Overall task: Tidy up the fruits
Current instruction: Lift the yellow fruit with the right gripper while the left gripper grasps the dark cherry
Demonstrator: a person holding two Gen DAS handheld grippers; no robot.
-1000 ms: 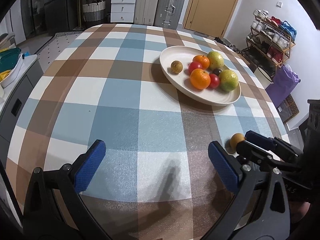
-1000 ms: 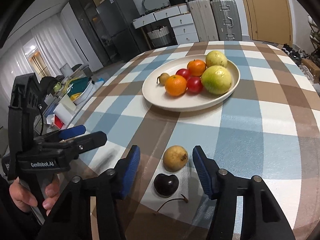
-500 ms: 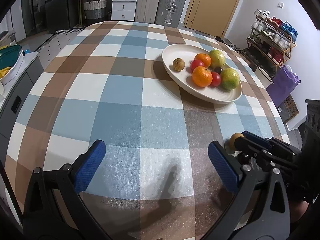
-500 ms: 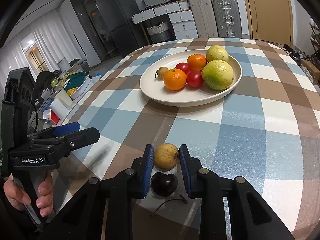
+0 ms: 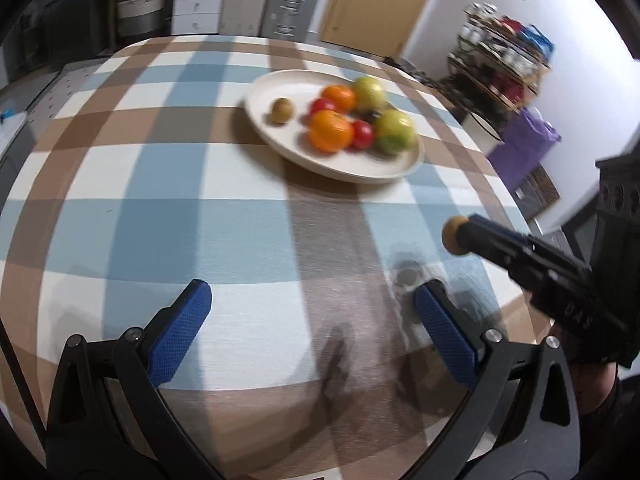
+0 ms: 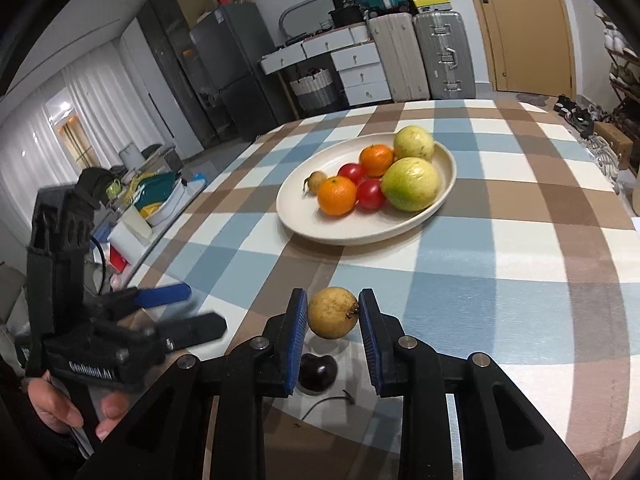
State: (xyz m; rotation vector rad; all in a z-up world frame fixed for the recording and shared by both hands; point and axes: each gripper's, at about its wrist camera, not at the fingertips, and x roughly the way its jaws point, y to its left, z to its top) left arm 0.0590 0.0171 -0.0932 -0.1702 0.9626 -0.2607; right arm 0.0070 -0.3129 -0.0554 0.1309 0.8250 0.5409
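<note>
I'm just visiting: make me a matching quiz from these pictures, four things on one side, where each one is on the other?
Things:
1. brown fruit
2. dark cherry
3. orange mandarin
4. left gripper

Places:
A. on the cream plate
B. clamped in the right gripper
C. open over bare tablecloth
D. lying on the cloth under the right gripper

Pairs: 1-B, 2-D, 3-A, 4-C

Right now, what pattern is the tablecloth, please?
Blue, brown and white checks on the tablecloth, clearest in the right wrist view.
</note>
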